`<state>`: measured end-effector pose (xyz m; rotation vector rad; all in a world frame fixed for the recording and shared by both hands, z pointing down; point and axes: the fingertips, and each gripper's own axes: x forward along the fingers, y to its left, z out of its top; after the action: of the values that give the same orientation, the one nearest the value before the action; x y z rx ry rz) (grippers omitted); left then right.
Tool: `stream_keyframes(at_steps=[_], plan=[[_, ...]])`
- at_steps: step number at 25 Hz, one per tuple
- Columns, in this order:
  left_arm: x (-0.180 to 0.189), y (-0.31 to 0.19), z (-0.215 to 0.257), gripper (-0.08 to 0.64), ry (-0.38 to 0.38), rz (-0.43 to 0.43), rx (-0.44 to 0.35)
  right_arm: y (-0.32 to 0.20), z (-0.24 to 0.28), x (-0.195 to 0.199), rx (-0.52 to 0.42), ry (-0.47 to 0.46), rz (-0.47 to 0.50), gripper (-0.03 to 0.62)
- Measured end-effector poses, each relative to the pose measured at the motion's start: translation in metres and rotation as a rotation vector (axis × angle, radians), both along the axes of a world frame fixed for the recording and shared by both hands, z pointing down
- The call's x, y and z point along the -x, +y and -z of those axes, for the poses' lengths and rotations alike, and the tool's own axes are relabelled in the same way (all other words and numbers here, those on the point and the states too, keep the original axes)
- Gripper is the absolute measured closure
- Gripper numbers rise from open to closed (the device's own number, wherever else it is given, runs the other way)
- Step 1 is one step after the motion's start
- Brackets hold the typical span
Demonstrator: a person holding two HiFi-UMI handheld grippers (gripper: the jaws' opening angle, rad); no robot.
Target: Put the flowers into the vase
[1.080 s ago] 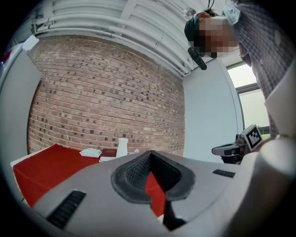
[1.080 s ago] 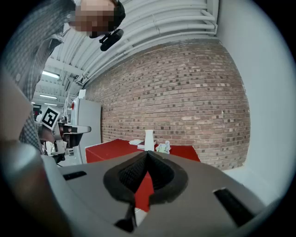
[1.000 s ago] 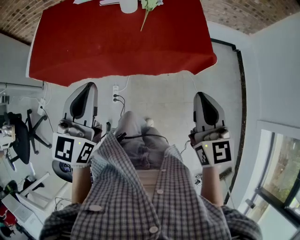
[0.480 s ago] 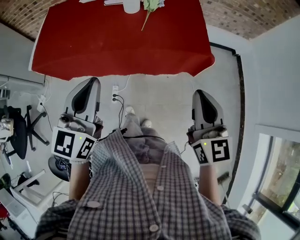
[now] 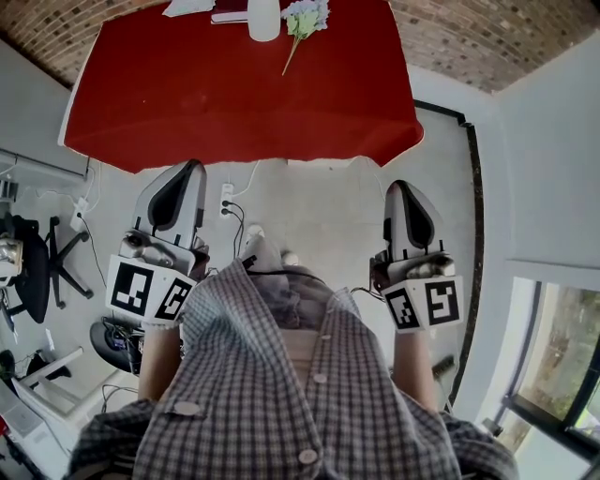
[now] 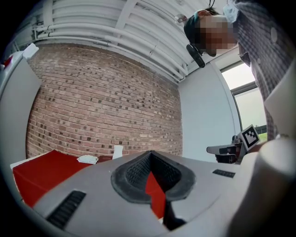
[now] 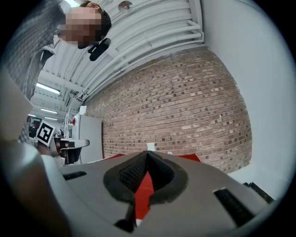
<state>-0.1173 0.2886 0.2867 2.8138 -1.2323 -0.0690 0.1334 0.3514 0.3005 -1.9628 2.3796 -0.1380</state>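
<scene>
A white vase (image 5: 263,17) stands at the far side of the red table (image 5: 234,94). Just to its right lies a pale blue flower bunch (image 5: 303,19) with its green stem pointing toward me. My left gripper (image 5: 187,169) and right gripper (image 5: 401,187) are held level in front of my body, short of the table's near edge and over the floor. Both are shut with nothing between the jaws. The left gripper view shows the vase (image 6: 118,152) far off beyond the shut fingertips (image 6: 149,155). In the right gripper view the vase (image 7: 151,146) peeks above the jaws.
A white crumpled cloth (image 5: 190,7) lies left of the vase. Cables and a wall socket (image 5: 231,195) are on the floor under the table's near edge. An office chair (image 5: 42,267) stands at the left, a brick wall (image 6: 101,106) behind the table, a window (image 5: 562,366) at the right.
The head view has shifted, so the vase and flowers show more fully at the top. Both grippers stay shut and have risen slightly in front of my body.
</scene>
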Motion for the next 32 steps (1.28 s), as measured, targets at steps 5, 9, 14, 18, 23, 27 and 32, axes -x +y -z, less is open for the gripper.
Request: stream_keyframes(at_steps=[5, 9, 14, 18, 23, 27, 32], plan=[[-0.004, -0.009, -0.002, 0.555, 0.000, -0.021, 0.015, -0.007, 0.001, 0.003, 0.014, 0.037, -0.012, 0.586], [-0.006, -0.024, -0.001, 0.555, -0.007, -0.050, 0.020, -0.017, 0.003, 0.002, 0.020, 0.050, -0.042, 0.586], [-0.005, -0.048, -0.003, 0.555, -0.013, -0.079, 0.024, -0.036, 0.000, 0.003, 0.033, 0.086, -0.100, 0.586], [-0.003, -0.069, -0.002, 0.555, -0.028, -0.110, 0.016, -0.055, 0.003, 0.010, 0.033, 0.095, -0.121, 0.586], [0.004, -0.097, 0.002, 0.555, -0.026, -0.143, 0.001, -0.076, 0.008, 0.021, 0.022, 0.101, -0.152, 0.586], [0.011, -0.114, 0.002, 0.555, -0.017, -0.158, -0.005, -0.090, 0.009, 0.028, 0.026, 0.102, -0.172, 0.586], [0.021, -0.130, 0.000, 0.555, -0.013, -0.169, -0.017, -0.107, 0.013, 0.037, 0.013, 0.117, -0.182, 0.586]])
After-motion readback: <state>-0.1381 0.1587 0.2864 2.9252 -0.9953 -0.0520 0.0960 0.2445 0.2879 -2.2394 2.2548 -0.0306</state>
